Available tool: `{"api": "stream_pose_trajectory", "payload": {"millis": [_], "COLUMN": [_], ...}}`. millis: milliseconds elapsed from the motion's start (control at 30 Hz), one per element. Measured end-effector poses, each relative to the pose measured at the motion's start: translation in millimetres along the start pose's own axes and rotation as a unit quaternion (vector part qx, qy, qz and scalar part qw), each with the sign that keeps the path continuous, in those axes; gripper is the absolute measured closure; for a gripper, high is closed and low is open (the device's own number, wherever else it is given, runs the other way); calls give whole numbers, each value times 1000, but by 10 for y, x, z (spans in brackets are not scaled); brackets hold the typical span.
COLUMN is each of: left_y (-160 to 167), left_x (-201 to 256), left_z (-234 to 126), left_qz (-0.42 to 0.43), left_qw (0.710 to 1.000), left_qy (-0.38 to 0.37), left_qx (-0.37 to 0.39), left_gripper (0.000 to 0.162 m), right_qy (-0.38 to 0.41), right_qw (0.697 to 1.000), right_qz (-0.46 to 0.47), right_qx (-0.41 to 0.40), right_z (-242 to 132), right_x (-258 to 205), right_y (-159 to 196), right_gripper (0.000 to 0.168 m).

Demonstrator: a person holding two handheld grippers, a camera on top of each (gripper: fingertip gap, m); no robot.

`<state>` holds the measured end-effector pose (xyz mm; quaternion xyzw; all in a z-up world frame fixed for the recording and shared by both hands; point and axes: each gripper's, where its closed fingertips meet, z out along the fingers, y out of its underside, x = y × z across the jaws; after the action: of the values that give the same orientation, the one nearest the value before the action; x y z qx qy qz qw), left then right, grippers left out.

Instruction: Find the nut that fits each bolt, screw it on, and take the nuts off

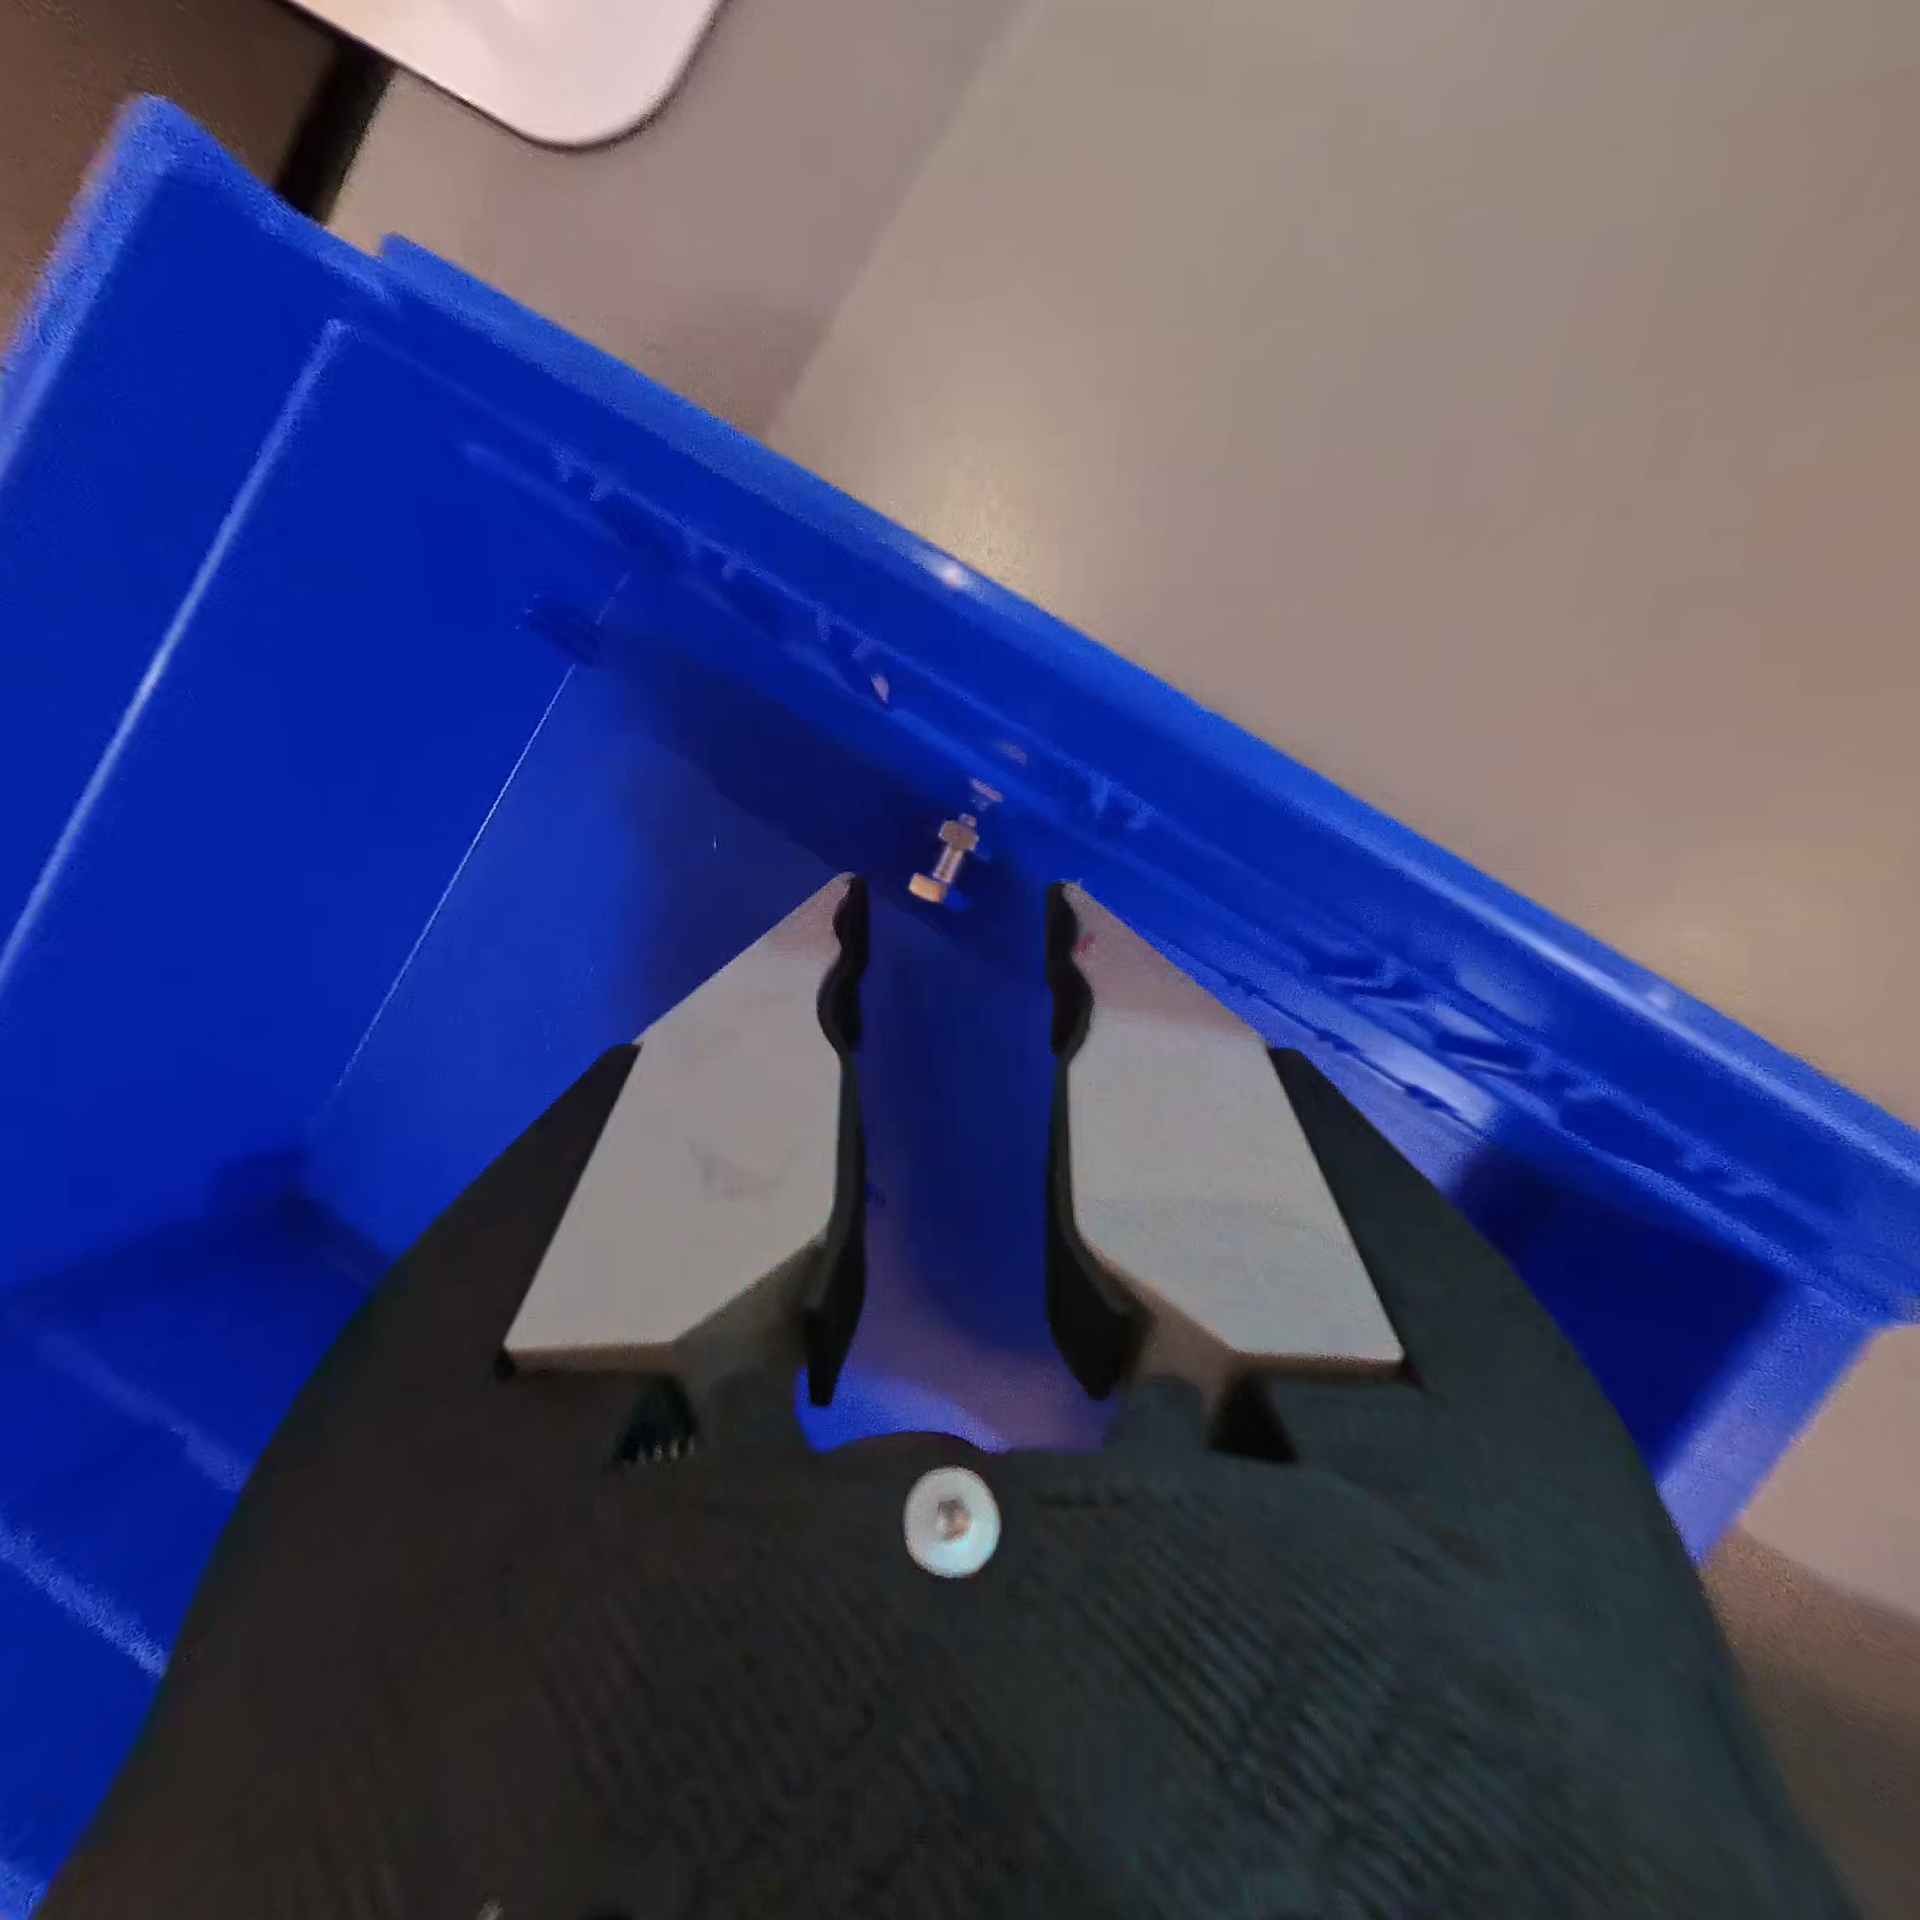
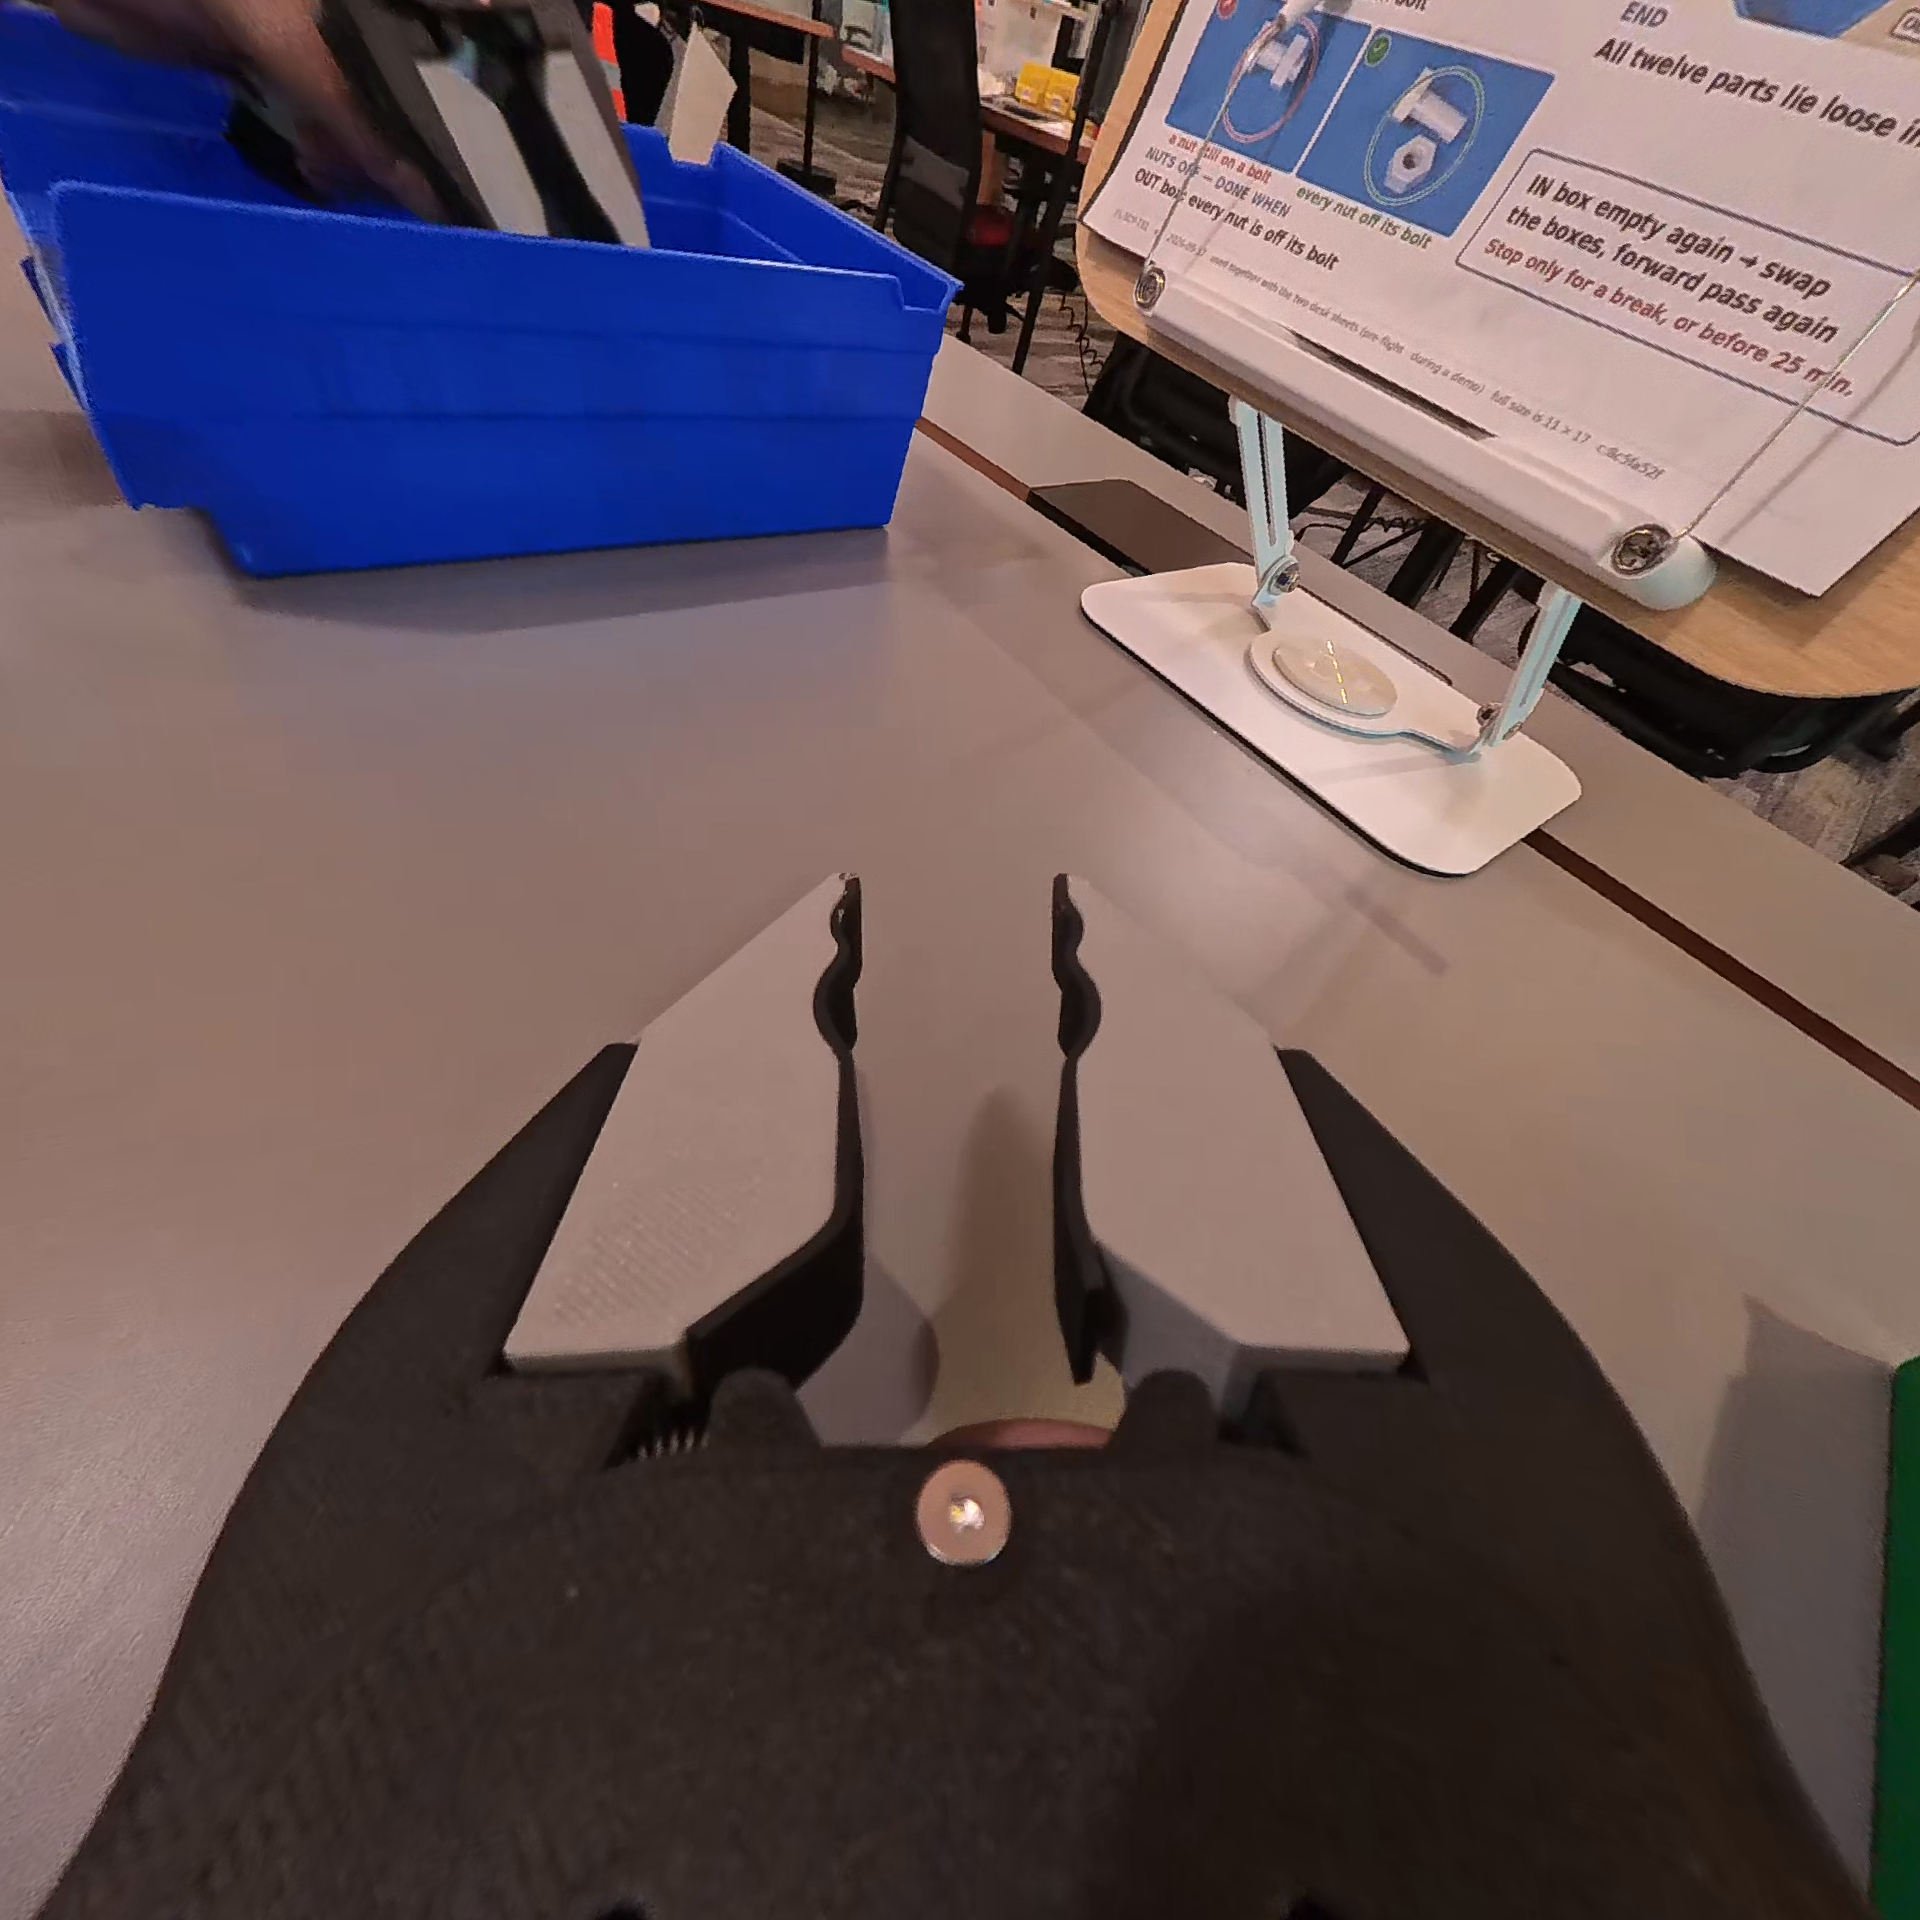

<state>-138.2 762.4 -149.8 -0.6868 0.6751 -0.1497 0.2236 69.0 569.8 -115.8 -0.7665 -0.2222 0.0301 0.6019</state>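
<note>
In the left wrist view a small silver bolt with a nut on it (image 1: pixel 943 860) lies on the floor of a blue bin (image 1: pixel 312 779), close to its far wall. My left gripper (image 1: pixel 954 894) is open inside the bin, its tips just short of the bolt, with nothing between the jaws. In the right wrist view my right gripper (image 2: pixel 956 904) is open and empty over the grey table (image 2: pixel 416 831). The blue bin (image 2: pixel 520 416) stands at the upper left there, with the left gripper (image 2: pixel 499 125) reaching down into it.
A white stand (image 2: pixel 1340 707) holding a board with an instruction sheet (image 2: pixel 1610 208) stands on the table at the right. A second blue bin (image 2: pixel 94 94) sits behind the first. A green object (image 2: pixel 1896 1662) shows at the right edge. Chairs and desks lie beyond. Across from one pair of fingers to the other is roughly 30 centimeters.
</note>
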Motion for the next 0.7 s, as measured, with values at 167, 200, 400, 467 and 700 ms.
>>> {"api": "stream_pose_trajectory", "payload": {"millis": [167, 200, 400, 467, 700], "left_y": [142, 107, 203, 268, -268], "left_x": [33, 28, -36, -180, -137], "left_z": [308, 319, 285, 165, -801], "left_qz": [59, 60, 52, 35, -29], "left_qw": [994, 995, 994, 994, 978], "left_qy": [22, 25, 5, -46, -168], "left_qx": [-84, -75, -96, -95, 123], "left_gripper": [142, 150, 154, 154, 155], "right_qy": [-2, -3, -20, -25, -93], "right_qw": [1000, 1000, 1000, 999, 992], "right_qz": [1, 2, 9, 11, 74], "right_qx": [0, 1, 9, 18, 47], "right_z": [5, 2, -30, -63, -178], "right_x": [-3, -5, -57, -80, -239], "right_y": [0, -1, -47, -98, -300], "right_gripper": [135, 136, 137, 138, 137]}}
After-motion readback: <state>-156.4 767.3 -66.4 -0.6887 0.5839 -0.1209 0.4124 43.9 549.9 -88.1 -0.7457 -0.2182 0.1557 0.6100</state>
